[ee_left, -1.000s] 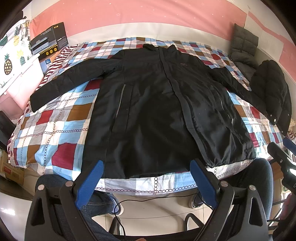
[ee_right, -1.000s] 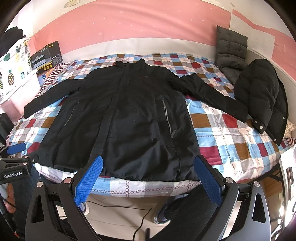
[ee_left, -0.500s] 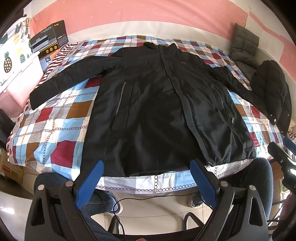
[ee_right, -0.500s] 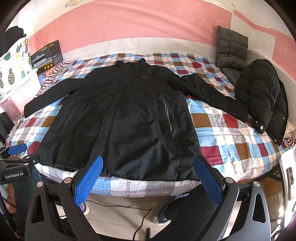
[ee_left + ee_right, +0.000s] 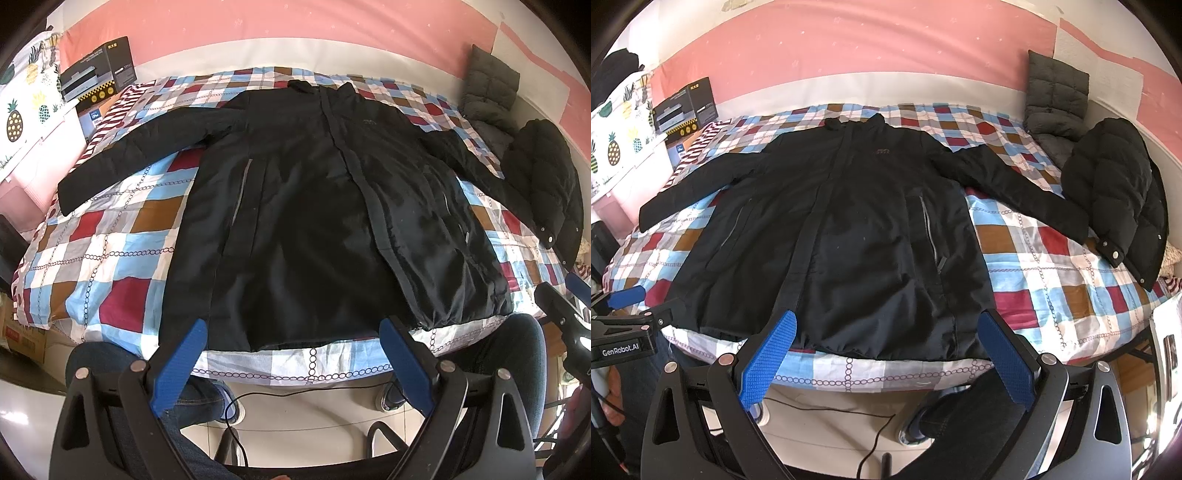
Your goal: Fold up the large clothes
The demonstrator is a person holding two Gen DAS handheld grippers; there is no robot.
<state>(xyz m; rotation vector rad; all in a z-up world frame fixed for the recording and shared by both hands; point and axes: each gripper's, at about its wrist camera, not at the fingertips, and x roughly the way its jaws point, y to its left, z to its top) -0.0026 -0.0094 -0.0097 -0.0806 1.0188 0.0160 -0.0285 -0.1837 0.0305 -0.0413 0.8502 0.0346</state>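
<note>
Black padded long-sleeved jacket (image 5: 314, 206) lay flat, unfolded; left gripper (image 5: 291, 343) and right gripper (image 5: 890, 332) hovered released before its hem. Likely next: grasp a sleeve.

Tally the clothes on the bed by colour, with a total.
Black: 2, the jacket spread flat and the puffer coat heaped at the right.
Grey: 1, the quilted garment against the wall.
Total: 3

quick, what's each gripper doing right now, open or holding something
Left tongs: open, holding nothing, off the near hem of the flat black padded jacket.
Right tongs: open, holding nothing, off the same hem.
</note>
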